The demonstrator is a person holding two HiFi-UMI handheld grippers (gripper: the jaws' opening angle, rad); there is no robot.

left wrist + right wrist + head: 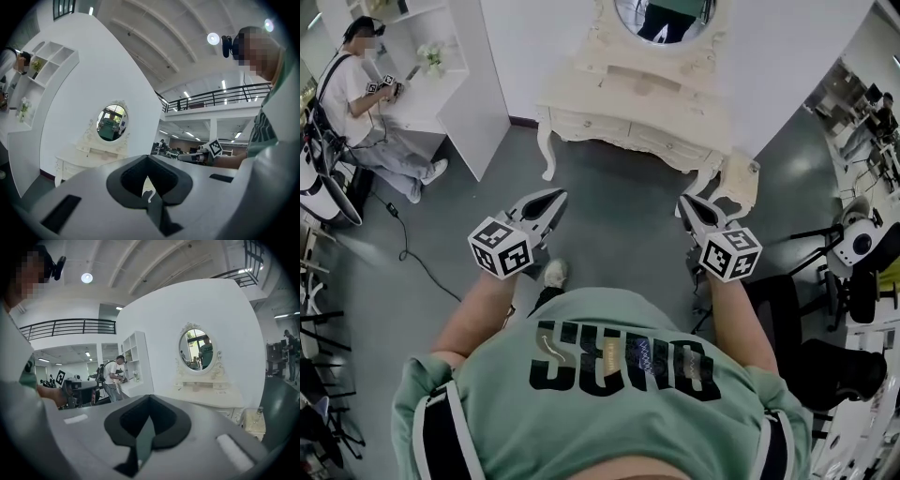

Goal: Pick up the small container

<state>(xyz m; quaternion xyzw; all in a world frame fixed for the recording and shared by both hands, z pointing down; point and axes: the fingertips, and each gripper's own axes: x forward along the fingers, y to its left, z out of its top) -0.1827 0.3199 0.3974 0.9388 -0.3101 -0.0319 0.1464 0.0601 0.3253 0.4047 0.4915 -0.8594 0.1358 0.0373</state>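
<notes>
While both arms reach out over the grey floor [619, 211], the left gripper [555, 199] and the right gripper [686, 204] are clenched on nothing. Well ahead, a small container [257, 412], hard to make out, stands on the stool [251, 428] beside the dressing table [628, 112].

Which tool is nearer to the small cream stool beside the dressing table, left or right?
Right. The right tool is just short of the small cream stool, slightly to its left; the left tool is much farther to its left.
</notes>
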